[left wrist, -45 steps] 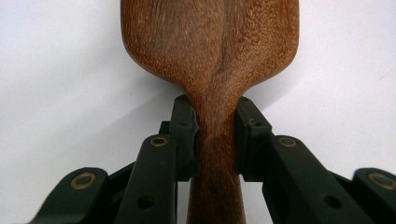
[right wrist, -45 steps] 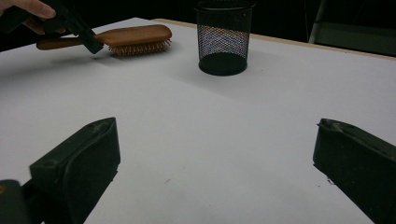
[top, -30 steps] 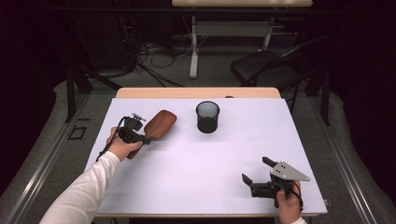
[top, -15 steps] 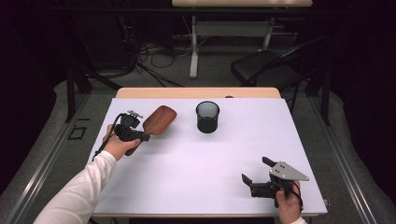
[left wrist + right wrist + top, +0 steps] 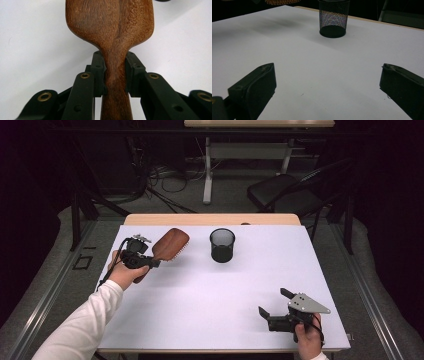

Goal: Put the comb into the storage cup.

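Note:
A wooden hairbrush [image 5: 170, 244] is held above the white table's left side, its bristles facing down and to the right. My left gripper [image 5: 148, 262] is shut on its handle; in the left gripper view the jaws squeeze the narrow neck of the hairbrush [image 5: 113, 37]. A black mesh pen cup [image 5: 222, 245] stands upright at the middle back, a short way right of the brush head. The cup [image 5: 333, 18] also stands ahead of my right gripper [image 5: 327, 82]. My right gripper [image 5: 272, 304] rests near the front right edge, open and holding nothing.
The white table [image 5: 225, 310] has a wooden strip [image 5: 210, 220] along its far edge. Behind it are a dark chair [image 5: 285, 195], a desk leg and floor cables. The person's white sleeve [image 5: 80, 330] comes in at the bottom left.
The left gripper has lifted the hairbrush and carried it a little to the right, toward the cup. The right gripper has stayed put.

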The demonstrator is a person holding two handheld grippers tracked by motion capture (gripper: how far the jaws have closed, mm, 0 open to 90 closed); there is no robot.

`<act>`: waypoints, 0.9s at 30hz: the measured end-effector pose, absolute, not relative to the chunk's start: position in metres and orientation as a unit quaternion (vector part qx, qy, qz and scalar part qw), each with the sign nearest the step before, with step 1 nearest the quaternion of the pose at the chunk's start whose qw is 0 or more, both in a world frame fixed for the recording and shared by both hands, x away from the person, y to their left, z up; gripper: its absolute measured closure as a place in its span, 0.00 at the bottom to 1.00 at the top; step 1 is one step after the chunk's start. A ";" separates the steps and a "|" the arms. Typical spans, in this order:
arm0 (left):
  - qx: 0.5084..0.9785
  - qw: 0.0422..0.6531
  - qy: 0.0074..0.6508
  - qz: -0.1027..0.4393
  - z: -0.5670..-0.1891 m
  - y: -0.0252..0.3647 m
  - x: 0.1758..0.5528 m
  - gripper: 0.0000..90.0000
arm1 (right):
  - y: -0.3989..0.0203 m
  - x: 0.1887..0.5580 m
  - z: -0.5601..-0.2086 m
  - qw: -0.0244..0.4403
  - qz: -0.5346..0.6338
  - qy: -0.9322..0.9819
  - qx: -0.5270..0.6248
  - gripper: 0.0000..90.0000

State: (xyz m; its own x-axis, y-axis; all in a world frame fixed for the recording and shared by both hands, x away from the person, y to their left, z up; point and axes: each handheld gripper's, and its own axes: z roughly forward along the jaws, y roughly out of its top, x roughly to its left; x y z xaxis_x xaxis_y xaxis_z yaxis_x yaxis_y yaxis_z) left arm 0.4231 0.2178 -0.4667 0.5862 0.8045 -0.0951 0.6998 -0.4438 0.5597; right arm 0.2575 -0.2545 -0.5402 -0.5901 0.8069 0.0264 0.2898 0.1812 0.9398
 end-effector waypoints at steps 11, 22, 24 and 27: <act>0.838 0.306 0.443 0.093 -0.458 0.217 0.421 0.80 | -0.255 0.258 -0.540 0.251 0.516 0.727 0.377 0.00; 0.826 0.336 0.440 0.107 -0.449 0.215 0.417 0.80 | -0.255 0.258 -0.541 0.250 0.516 0.727 0.377 0.00; 0.824 0.343 0.438 0.111 -0.448 0.215 0.416 0.80 | -0.255 0.259 -0.541 0.251 0.517 0.727 0.377 0.00; 0.820 0.352 0.437 0.116 -0.445 0.214 0.415 0.80 | -0.255 0.259 -0.541 0.251 0.517 0.727 0.377 0.00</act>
